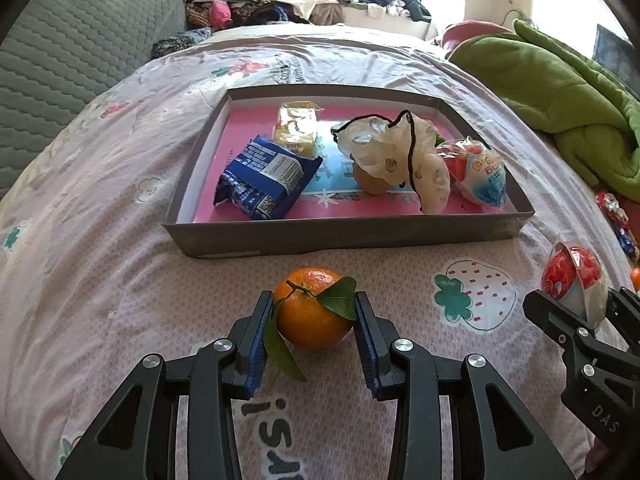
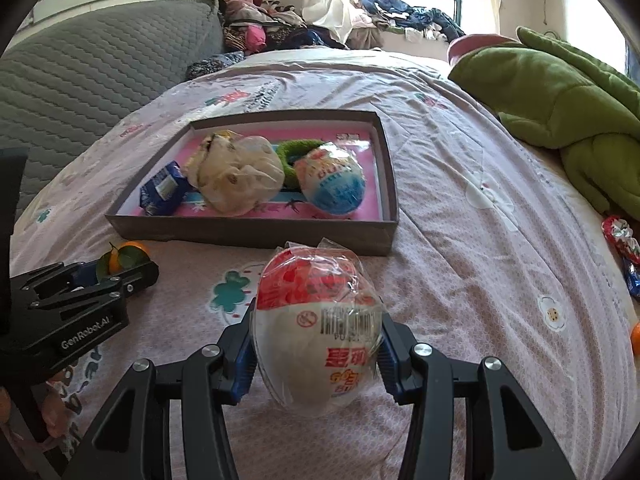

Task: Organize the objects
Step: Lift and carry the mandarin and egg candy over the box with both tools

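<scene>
Two claws are working on the bed (image 1: pixel 120 240): the left claw (image 1: pixel 314 308) is pinching, it seems, the tangerine (image 1: pixel 314 314), the right claw (image 2: pixel 318 344) is gripping a wrapped egg toy (image 2: pixel 316 332) near the tray (image 1: pixel 348 234).

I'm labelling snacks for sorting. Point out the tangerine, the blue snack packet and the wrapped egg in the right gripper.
tangerine (image 1: pixel 314 312): left wrist view, orange skin below the leaf.
blue snack packet (image 1: pixel 264 178): left wrist view, middle of the wrapper.
wrapped egg (image 2: pixel 318 332): right wrist view, white middle band.
</scene>
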Action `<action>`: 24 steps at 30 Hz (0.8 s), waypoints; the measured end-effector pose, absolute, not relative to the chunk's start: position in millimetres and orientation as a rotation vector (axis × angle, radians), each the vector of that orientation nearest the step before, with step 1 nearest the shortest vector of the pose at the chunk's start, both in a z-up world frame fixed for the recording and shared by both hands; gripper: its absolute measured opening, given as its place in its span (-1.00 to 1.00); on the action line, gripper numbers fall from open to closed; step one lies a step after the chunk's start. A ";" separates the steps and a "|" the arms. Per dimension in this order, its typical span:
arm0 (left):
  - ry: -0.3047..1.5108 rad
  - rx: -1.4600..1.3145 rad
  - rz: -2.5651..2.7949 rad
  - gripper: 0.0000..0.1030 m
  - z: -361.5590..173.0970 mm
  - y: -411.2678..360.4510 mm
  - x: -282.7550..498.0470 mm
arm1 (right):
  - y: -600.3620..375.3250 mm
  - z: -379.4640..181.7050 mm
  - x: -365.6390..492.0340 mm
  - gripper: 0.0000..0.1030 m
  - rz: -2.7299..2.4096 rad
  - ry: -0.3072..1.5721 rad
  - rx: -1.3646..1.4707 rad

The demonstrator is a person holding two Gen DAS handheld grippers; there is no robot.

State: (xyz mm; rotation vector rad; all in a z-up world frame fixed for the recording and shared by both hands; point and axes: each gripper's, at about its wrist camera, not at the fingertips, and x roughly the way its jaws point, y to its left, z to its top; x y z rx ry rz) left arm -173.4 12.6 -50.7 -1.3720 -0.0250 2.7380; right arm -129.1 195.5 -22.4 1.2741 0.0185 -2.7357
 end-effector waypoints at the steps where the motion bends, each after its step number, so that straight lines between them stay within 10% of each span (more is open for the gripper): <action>1: -0.028 -1.369 2.739 -0.23 -49.1 12.2 -172.2 | 194.0 -20.1 -126.8 -0.02 -2.735 0.019 1.265; 24: -0.050 -1.220 2.823 -0.23 18.2 1.9 -132.2 | 172.5 42.1 -91.6 -0.02 -2.760 0.044 1.068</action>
